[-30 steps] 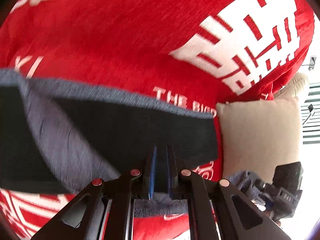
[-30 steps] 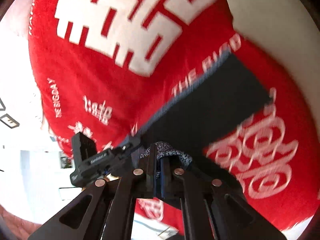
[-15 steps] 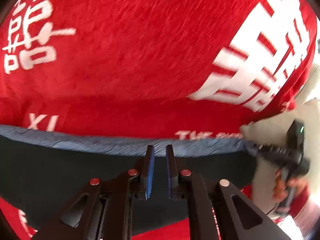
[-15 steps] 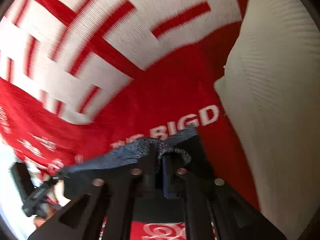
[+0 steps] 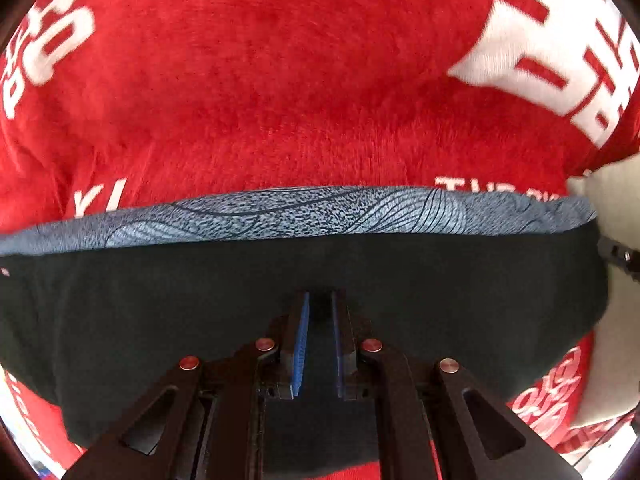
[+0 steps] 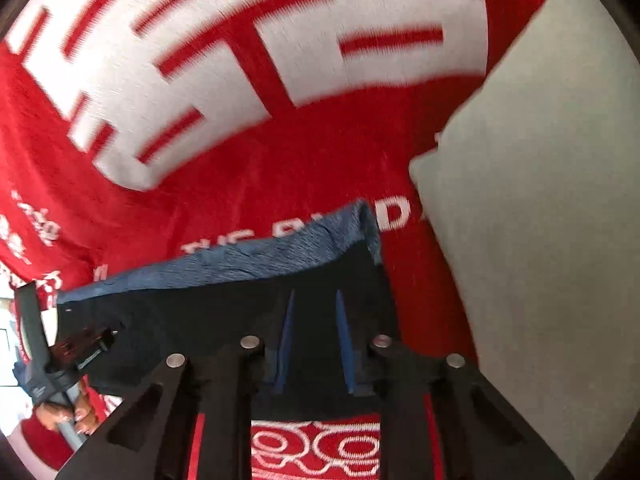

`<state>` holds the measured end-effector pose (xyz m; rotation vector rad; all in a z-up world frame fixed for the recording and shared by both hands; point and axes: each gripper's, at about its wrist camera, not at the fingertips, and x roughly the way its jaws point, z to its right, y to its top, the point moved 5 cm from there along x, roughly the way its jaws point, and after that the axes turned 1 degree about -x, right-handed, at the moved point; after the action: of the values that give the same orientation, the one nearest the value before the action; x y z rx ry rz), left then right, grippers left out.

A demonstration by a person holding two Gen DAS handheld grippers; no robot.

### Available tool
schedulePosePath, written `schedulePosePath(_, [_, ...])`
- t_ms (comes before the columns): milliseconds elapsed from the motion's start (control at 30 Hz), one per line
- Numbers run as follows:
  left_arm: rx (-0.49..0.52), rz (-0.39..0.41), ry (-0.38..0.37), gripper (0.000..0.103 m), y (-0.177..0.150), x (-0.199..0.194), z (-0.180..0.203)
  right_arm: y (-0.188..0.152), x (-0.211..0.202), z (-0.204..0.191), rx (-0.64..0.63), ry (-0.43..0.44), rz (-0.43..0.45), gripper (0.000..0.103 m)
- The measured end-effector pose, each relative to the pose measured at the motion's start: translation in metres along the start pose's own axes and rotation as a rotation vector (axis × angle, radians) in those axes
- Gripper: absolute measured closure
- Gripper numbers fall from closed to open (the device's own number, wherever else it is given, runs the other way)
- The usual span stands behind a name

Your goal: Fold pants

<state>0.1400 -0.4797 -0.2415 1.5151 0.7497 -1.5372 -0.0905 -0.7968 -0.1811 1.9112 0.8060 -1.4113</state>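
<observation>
The pants [image 5: 280, 320] are black with a blue-grey patterned band [image 5: 320, 212] along the far edge. They lie flat in a folded strip on a red blanket. My left gripper [image 5: 319, 300] hovers over the black cloth near its middle, jaws slightly apart and empty. The pants also show in the right wrist view [image 6: 240, 300], where my right gripper [image 6: 314, 300] is open above their right end, holding nothing.
The red blanket [image 5: 280, 80] with white characters covers the surface. A beige cushion [image 6: 540, 220] lies close on the right, touching the pants' right end. The left gripper and the hand holding it show at the left in the right wrist view [image 6: 52, 360].
Both grippers carried the pants' edge forward and laid it down. The right gripper has let go of the cloth and opened. The left gripper has drawn back over the black cloth.
</observation>
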Motion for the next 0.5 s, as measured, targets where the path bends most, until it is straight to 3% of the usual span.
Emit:
schedulePosePath(67, [0.027, 0.022, 0.020, 0.091, -0.005, 0.004, 0.002, -0.001, 0.021, 0.010, -0.007, -0.061, -0.027, 0.089])
schedulePosePath(100, [0.038, 0.033, 0.024, 0.091, -0.007, 0.003, 0.003, 0.000, 0.024, 0.017, 0.024, -0.049, -0.007, 0.094])
schedulePosePath(167, [0.059, 0.022, 0.030, 0.091, -0.010, 0.001, 0.004, 0.002, 0.017, 0.017, 0.054, -0.037, 0.008, 0.093])
schedulePosePath(233, [0.033, -0.001, 0.010, 0.091, -0.013, -0.004, 0.002, -0.002, 0.003, 0.015, 0.079, 0.003, 0.026, 0.076])
schedulePosePath(300, [-0.004, -0.008, 0.009, 0.091, -0.018, -0.013, -0.010, -0.014, -0.012, 0.008, 0.107, 0.107, 0.030, 0.059])
schedulePosePath(400, [-0.068, -0.007, 0.012, 0.091, -0.033, -0.029, -0.036, -0.046, -0.022, -0.008, 0.142, 0.263, -0.003, 0.056])
schedulePosePath(500, [-0.103, -0.028, 0.016, 0.091, -0.053, -0.039, -0.056, -0.083, -0.013, -0.021, 0.175, 0.325, -0.063, 0.056])
